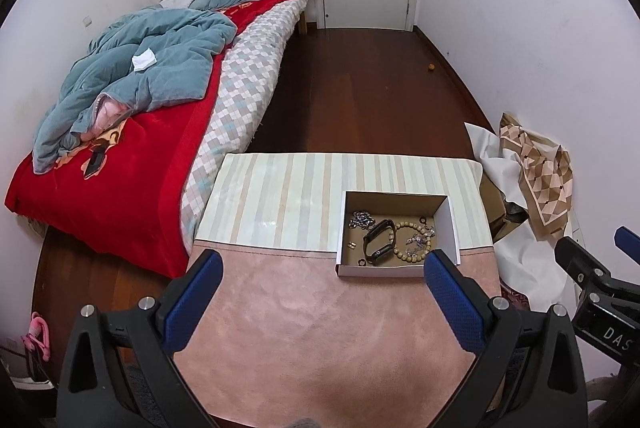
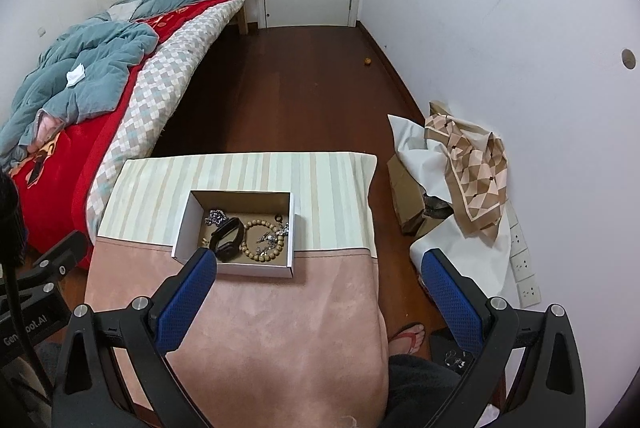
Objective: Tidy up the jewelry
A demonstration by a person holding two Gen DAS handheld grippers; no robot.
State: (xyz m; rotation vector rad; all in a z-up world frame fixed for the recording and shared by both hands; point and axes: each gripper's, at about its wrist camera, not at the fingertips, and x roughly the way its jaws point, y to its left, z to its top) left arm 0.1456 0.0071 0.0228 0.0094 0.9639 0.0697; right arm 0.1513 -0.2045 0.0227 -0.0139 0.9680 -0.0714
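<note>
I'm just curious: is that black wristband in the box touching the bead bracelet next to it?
Touching. In the left wrist view the black wristband overlaps the left edge of the bead bracelet, with no gap between them; the right wrist view shows the same overlap inside the box.

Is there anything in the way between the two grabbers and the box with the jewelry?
Nothing visible. The left gripper and right gripper are both open above bare pink cloth, and the open-topped box sits just ahead. Only its low front wall stands before the bead bracelet.

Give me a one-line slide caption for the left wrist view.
Open left gripper hovers over a cloth-covered table; cardboard box holds a black band, bead bracelet and chains.
</note>
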